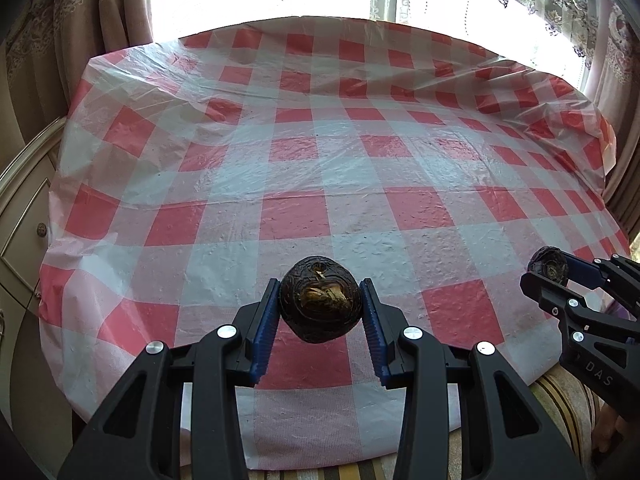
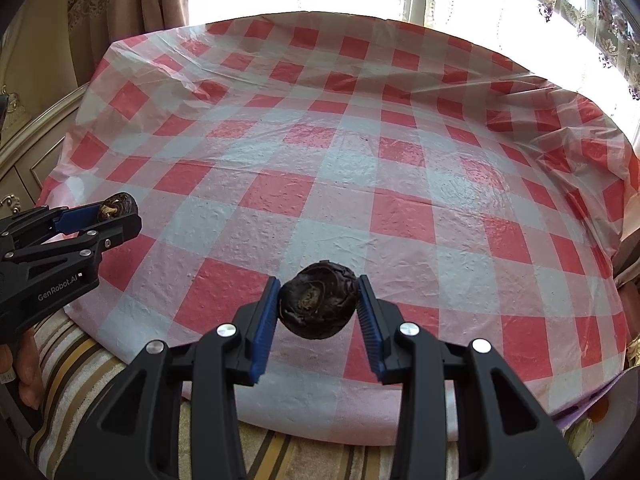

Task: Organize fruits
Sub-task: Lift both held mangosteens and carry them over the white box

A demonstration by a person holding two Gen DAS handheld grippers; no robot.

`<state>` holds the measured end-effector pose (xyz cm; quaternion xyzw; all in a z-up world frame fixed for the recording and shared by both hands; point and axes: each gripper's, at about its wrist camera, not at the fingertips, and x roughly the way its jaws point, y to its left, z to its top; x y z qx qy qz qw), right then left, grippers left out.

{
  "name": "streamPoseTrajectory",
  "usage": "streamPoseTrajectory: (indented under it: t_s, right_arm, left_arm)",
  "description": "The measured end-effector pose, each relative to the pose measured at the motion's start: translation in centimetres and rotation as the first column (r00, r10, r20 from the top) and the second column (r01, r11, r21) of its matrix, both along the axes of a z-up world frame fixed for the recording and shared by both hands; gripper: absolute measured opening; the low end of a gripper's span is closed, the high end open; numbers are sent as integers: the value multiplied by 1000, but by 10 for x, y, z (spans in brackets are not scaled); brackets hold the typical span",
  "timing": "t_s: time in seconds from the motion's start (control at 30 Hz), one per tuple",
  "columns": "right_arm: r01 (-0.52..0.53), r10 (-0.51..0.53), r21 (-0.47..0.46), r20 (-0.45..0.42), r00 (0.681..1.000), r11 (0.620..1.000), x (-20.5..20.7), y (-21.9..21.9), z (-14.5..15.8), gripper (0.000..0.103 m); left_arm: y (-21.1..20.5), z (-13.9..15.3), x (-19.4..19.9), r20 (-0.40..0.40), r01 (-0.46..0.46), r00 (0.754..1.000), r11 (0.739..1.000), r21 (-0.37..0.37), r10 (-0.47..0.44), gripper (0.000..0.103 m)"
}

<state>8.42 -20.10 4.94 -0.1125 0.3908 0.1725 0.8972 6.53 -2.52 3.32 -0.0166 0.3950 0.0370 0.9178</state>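
My left gripper (image 1: 320, 304) is shut on a dark brown, wrinkled round fruit (image 1: 320, 302), held above the near edge of the checked table. In the right wrist view the same gripper (image 2: 120, 216) shows at the far left with its fruit (image 2: 116, 204). My right gripper (image 2: 319, 306) is shut on a second dark, shrivelled round fruit (image 2: 319, 306), also above the near part of the table. From the left wrist view, the right gripper (image 1: 548, 270) appears at the right edge with that fruit (image 1: 549, 266) between its blue pads.
A red-and-white checked plastic cloth (image 1: 320, 168) covers the table. Curtains (image 1: 80, 20) and a bright window stand behind it. A cream cabinet with a knob (image 1: 24, 216) is at the left. Striped fabric (image 2: 80, 360) lies below the near edge. Fingers of a hand (image 2: 28, 372) show at far left.
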Motion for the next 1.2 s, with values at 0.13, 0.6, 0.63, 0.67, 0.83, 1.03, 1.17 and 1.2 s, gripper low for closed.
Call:
streamPoseTrajectory:
  t_s: [0.13, 0.6, 0.63, 0.67, 0.83, 1.03, 1.17, 1.2]
  right_arm:
    - [9, -9, 3, -1, 1000, 1000, -6, -8, 2, 39]
    - [37, -37, 7, -6, 999, 999, -26, -37, 4, 39]
    - [40, -40, 8, -6, 999, 999, -28, -40, 5, 39]
    - [43, -43, 10, -7, 999, 999, -29, -42, 5, 39]
    - [54, -54, 13, -8, 999, 998, -36, -52, 7, 39]
    - [64, -64, 18, -3, 998, 998, -45, -63, 12, 39]
    - [75, -75, 21, -6, 997, 997, -50, -73, 14, 39]
    - [77, -77, 21, -6, 997, 997, -51, -75, 14, 39]
  left_arm:
    - [-8, 2, -2, 0, 27, 1000, 1000, 4, -27, 38]
    - [-31, 9, -8, -2, 109, 994, 994, 19, -109, 38]
    - [-33, 9, -8, -3, 116, 993, 993, 22, -116, 38]
    - [-35, 10, -9, -3, 121, 993, 992, 25, -121, 38]
    - [-43, 13, -11, -3, 145, 989, 989, 42, -145, 38]
    - [-59, 20, -15, 1, 191, 982, 979, 66, -191, 38]
    - [-69, 26, -18, 4, 219, 976, 972, 83, -220, 38]
    - [-71, 27, -18, 4, 225, 974, 970, 86, -227, 38]
